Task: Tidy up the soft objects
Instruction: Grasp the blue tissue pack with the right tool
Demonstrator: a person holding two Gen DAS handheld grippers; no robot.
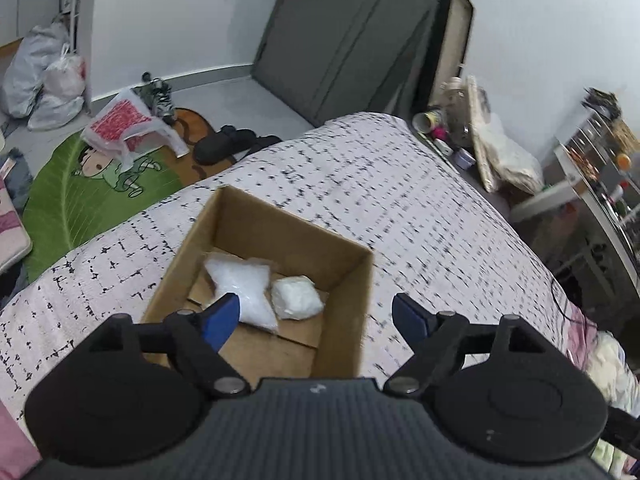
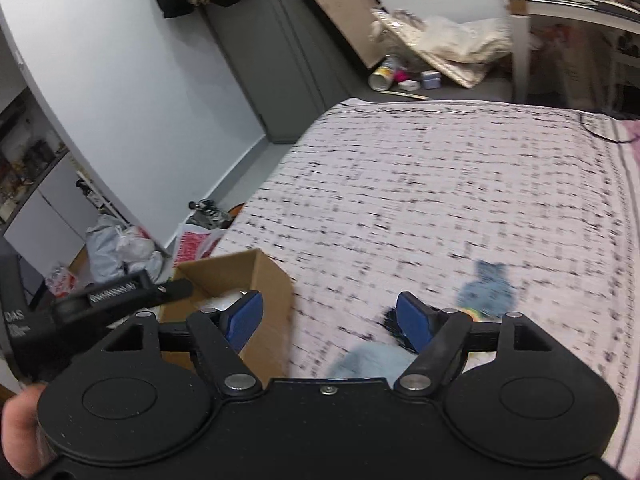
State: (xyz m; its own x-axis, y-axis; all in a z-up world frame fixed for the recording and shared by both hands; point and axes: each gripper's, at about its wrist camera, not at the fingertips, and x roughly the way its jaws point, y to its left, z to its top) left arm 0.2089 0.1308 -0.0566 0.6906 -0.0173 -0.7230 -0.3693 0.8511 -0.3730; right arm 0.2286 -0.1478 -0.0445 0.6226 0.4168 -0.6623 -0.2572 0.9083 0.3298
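An open cardboard box [image 1: 352, 276] stands on the bed and holds two white soft packets, a larger one [image 1: 244, 284] and a smaller one [image 1: 296, 298]. My left gripper [image 1: 316, 316] is open and empty, hovering over the box's near right corner. In the right wrist view the box [image 2: 240, 276] is at lower left. My right gripper [image 2: 330, 316] is open and empty above the bed. A blue plush toy [image 2: 488, 288] lies to its right, a light blue soft item [image 2: 368, 362] sits just below the fingers, and a dark fuzzy item [image 2: 390, 320] lies beside the right finger.
The bed has a white sheet with black marks [image 1: 400, 192]. On the floor to the left are a green leaf rug [image 1: 80, 200], plastic bags [image 1: 120, 124] and black slippers [image 1: 224, 144]. Clutter and a desk [image 2: 560, 8] stand beyond the bed's far end.
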